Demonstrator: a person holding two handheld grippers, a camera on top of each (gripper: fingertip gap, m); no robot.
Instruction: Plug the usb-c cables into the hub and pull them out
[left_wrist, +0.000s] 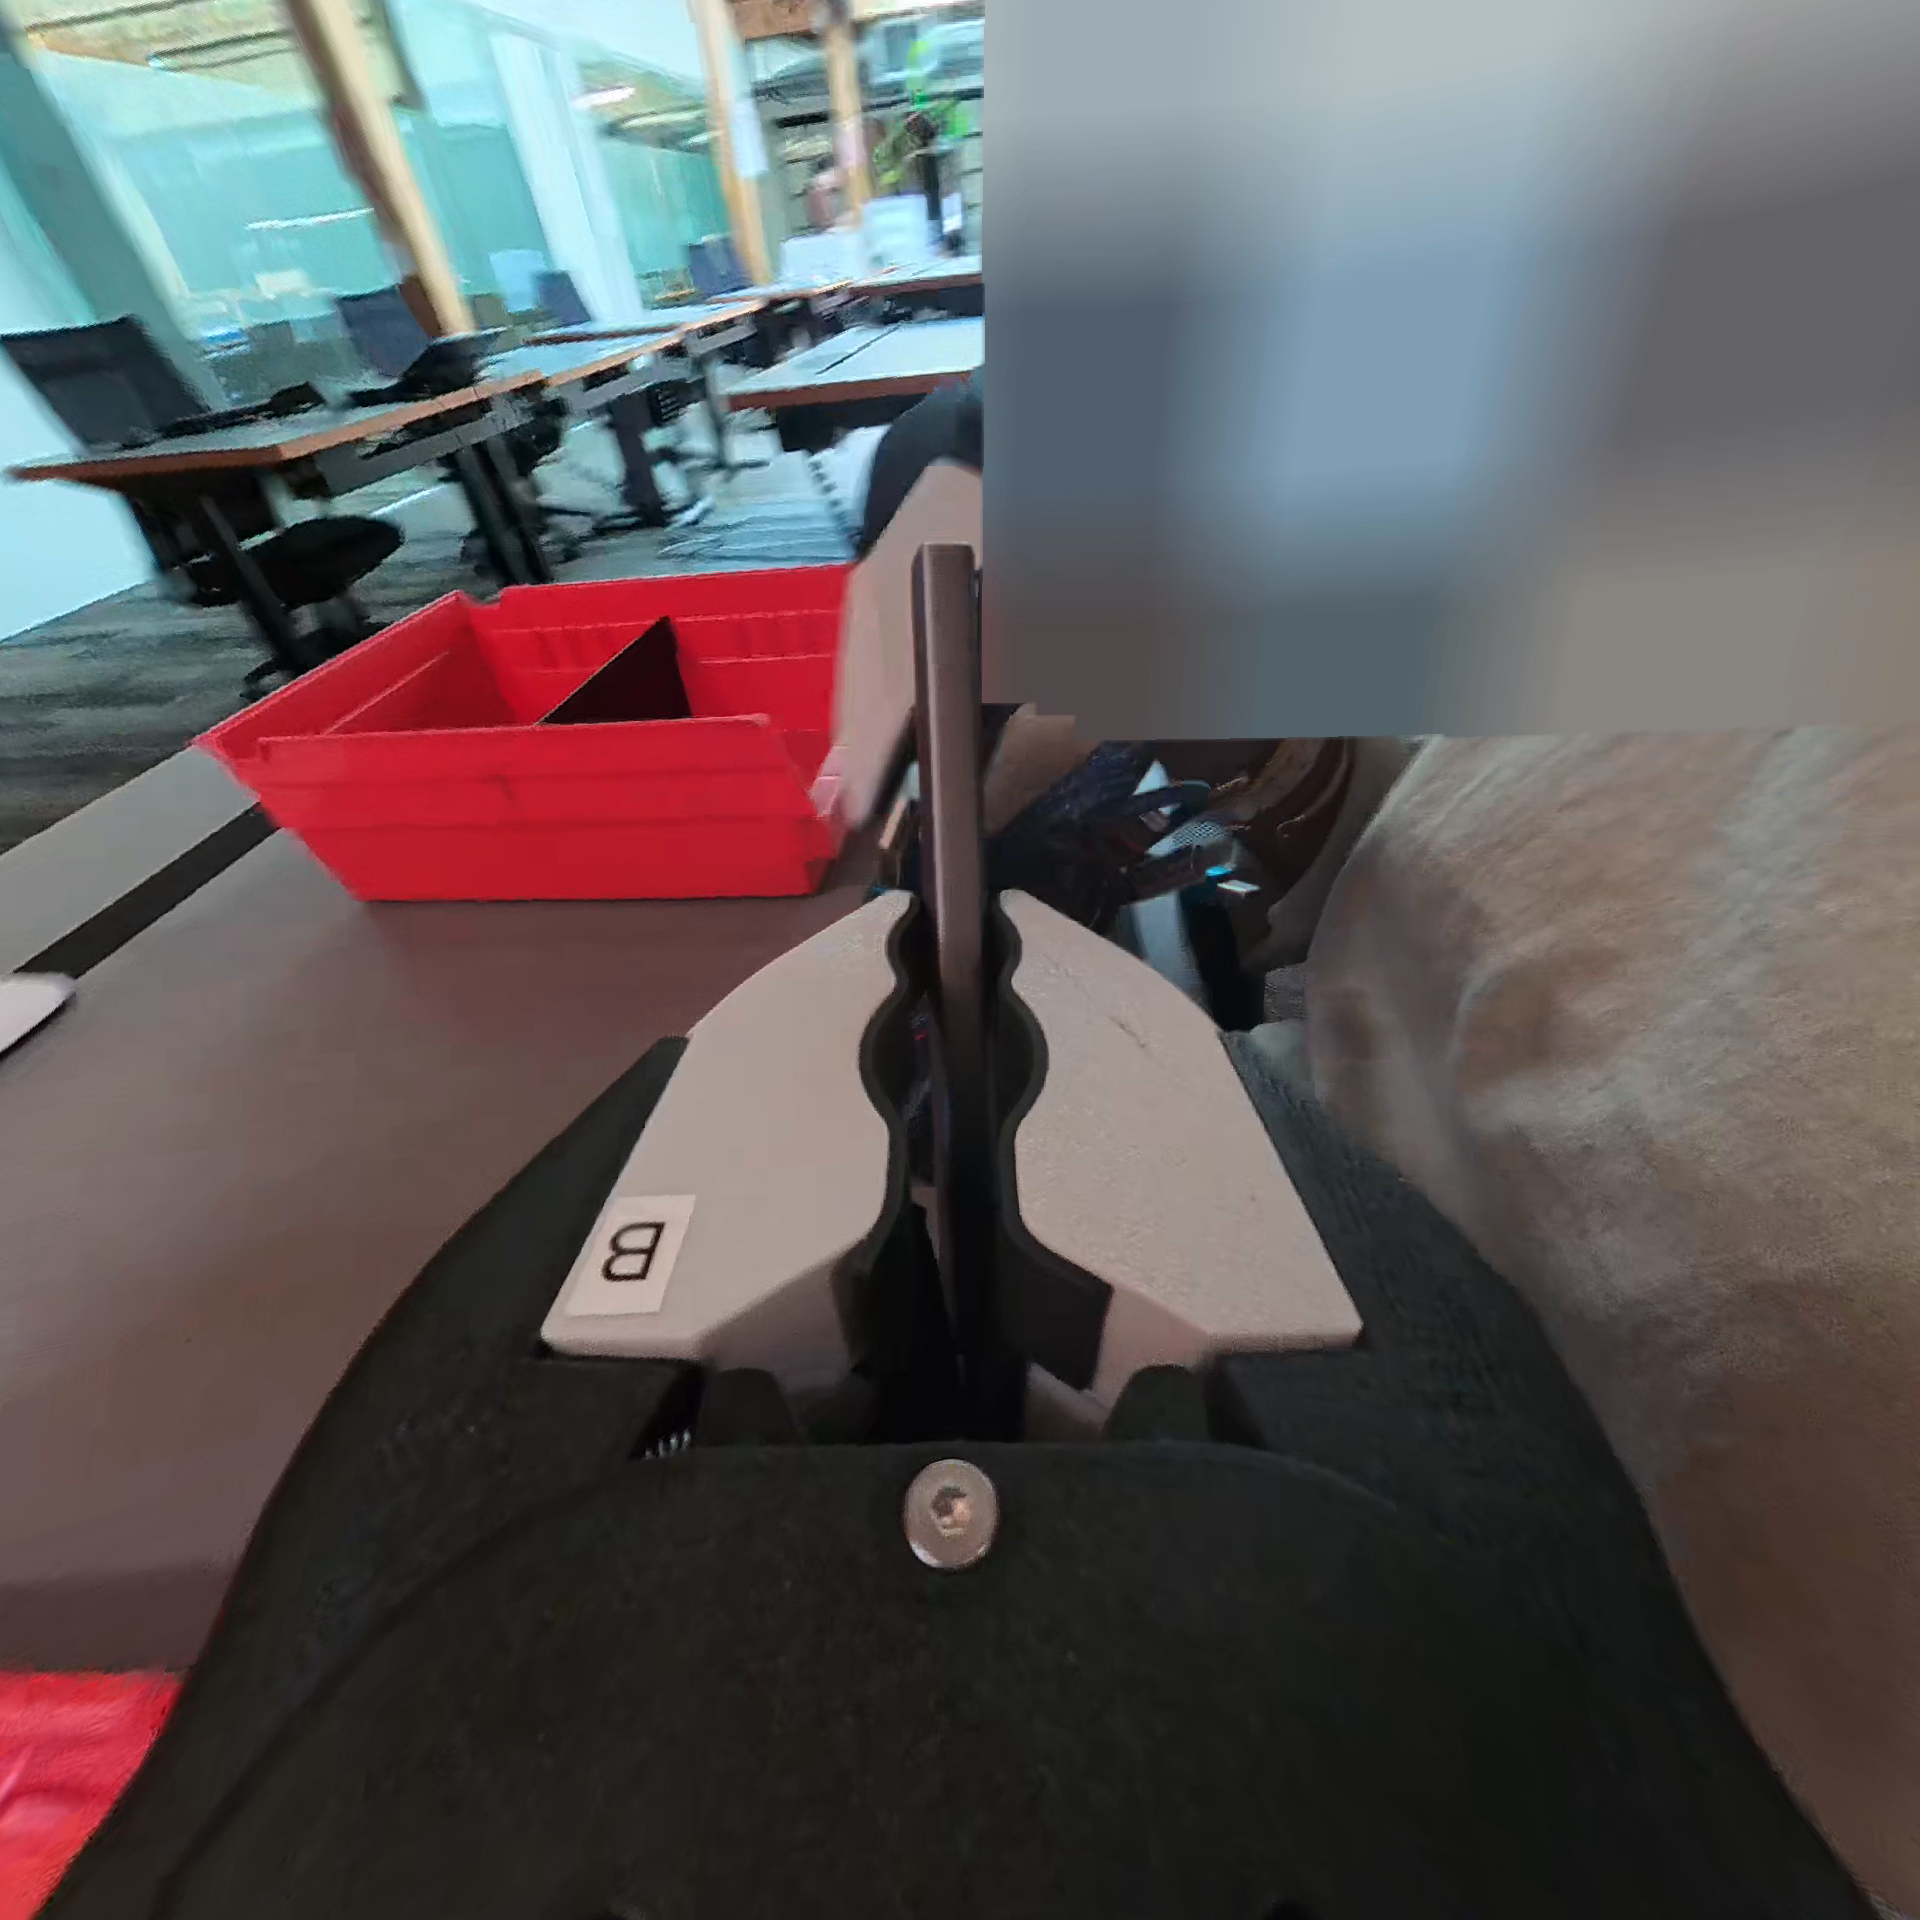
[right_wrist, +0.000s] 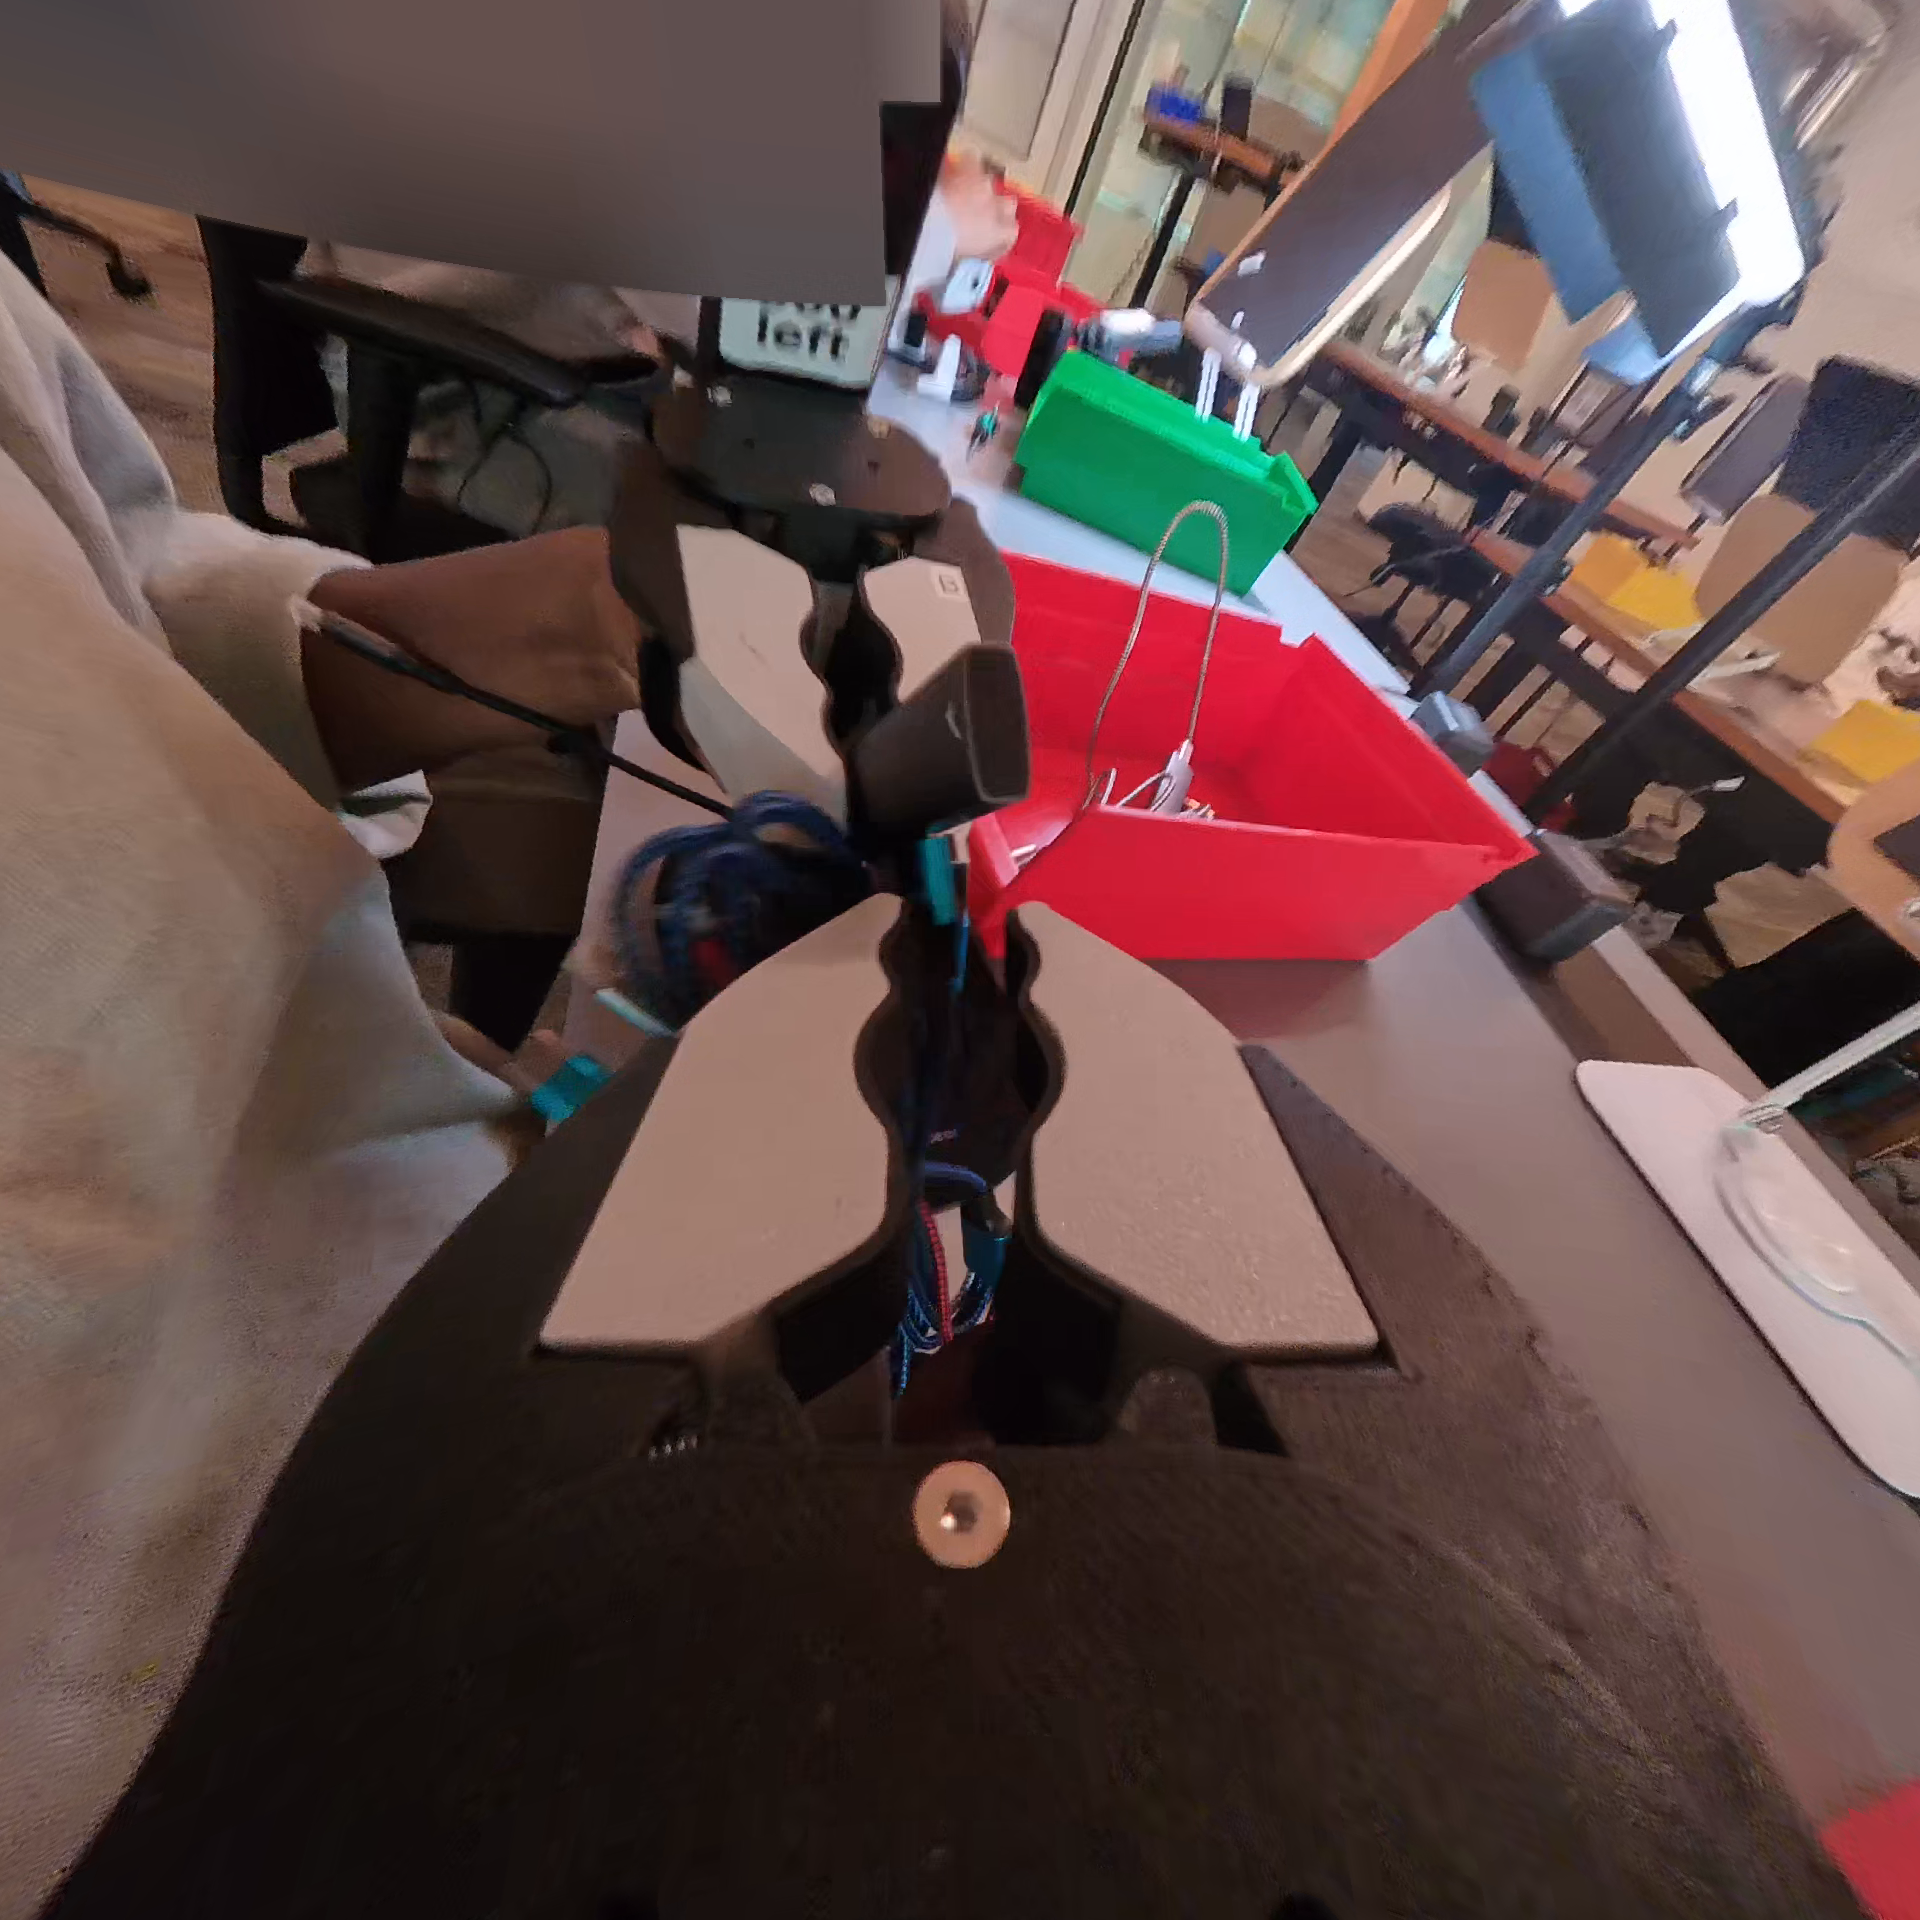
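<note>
My left gripper (left_wrist: 951, 914) is shut on the dark grey hub (left_wrist: 948, 748), which stands upright and edge-on between its fingers. In the right wrist view the left gripper (right_wrist: 842, 644) holds the hub (right_wrist: 940, 738) in the air, one end pointing down towards me. My right gripper (right_wrist: 961, 925) is just below it, shut on a blue braided usb-c cable (right_wrist: 935, 1278). The cable's teal plug (right_wrist: 940, 878) sticks up between the fingertips and meets the hub's lower end. I cannot tell how deep it sits. A bundle of blue cables (right_wrist: 717, 873) hangs to the left and also shows in the left wrist view (left_wrist: 1091, 831).
A red bin (left_wrist: 540, 821) stands on the dark table (left_wrist: 364, 1091); in the right wrist view the red bin (right_wrist: 1247, 831) holds a silver cable (right_wrist: 1153, 665). A green bin (right_wrist: 1143, 468) is farther back. A white pad (right_wrist: 1714, 1195) lies at right. A person's grey sleeve (left_wrist: 1610, 1143) is close. Only a small space, under 4 cm, lies between the two pairs of fingers.
</note>
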